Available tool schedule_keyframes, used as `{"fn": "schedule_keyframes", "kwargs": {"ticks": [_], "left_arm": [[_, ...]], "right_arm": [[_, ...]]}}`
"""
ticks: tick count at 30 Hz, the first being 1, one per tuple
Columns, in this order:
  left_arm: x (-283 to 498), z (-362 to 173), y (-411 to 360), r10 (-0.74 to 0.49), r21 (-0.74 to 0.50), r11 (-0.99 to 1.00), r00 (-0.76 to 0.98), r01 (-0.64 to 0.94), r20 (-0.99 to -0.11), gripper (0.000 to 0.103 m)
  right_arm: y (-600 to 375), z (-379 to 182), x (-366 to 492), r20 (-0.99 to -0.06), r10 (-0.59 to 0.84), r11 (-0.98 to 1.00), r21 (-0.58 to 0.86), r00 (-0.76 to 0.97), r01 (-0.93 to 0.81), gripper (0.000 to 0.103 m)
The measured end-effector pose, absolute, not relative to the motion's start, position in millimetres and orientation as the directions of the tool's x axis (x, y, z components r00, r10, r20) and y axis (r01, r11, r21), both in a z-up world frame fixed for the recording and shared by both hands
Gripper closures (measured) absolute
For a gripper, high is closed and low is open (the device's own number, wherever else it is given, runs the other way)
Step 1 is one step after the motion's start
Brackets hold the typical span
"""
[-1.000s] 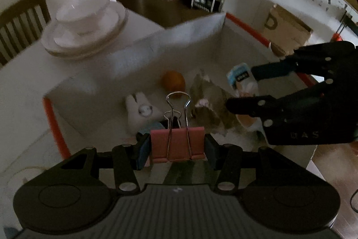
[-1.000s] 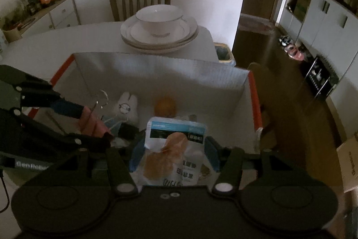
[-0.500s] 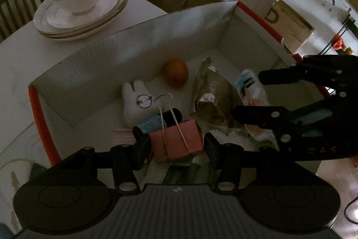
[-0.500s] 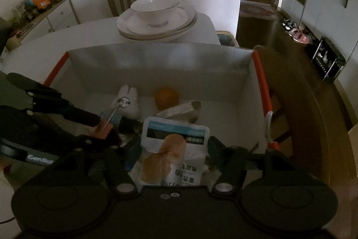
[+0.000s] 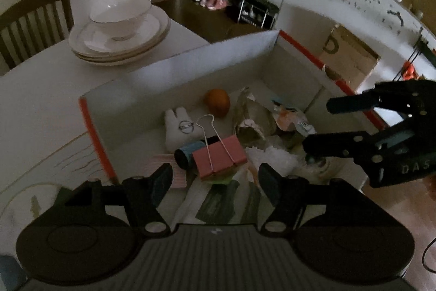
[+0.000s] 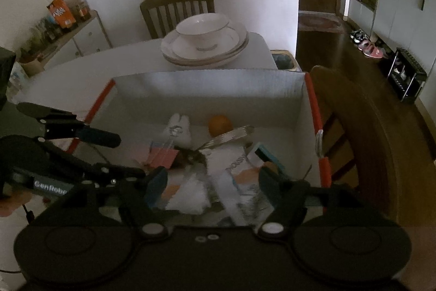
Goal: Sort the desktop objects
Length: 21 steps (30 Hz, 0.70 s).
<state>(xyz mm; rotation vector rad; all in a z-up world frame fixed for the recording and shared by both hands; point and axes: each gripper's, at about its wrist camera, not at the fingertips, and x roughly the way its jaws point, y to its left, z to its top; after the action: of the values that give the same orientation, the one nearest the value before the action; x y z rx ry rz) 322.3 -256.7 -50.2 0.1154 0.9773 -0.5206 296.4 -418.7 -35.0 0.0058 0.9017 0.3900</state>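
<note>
We log the pink metal binder clip (image 5: 218, 159) and printed snack pouch (image 6: 245, 173) lying inside the white orange-edged cardboard box (image 5: 174, 72), left gripper (image 5: 215, 177) and right gripper (image 6: 211, 183) both spread and empty, nothing visibly left outside.

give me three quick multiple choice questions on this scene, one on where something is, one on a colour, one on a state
1. Where does the binder clip lie?
A. in the box
B. on the plates
C. on the chair

2. What colour is the clip's body?
A. green
B. pink
C. black

3. How is the left tool?
A. shut on the clip
B. open, holding nothing
C. shut on the orange

Answers: 1 A, it rests among the clutter inside the box walls; 2 B, its body shows pink; 3 B, the fingers stand apart with the clip lying free beyond them.
</note>
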Motion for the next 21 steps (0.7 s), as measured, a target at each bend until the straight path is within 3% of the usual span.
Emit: {"fn": "schedule_keyframes", "kwargs": {"ticks": [21], "left_arm": [[262,-12,-227,-0.336,-0.088,0.908,0.587,0.409,-0.737,0.034]], "right_arm": [[-397,-5,236,-0.677,0.385,0.907,0.154,0.628,-0.391,0.025]]}}
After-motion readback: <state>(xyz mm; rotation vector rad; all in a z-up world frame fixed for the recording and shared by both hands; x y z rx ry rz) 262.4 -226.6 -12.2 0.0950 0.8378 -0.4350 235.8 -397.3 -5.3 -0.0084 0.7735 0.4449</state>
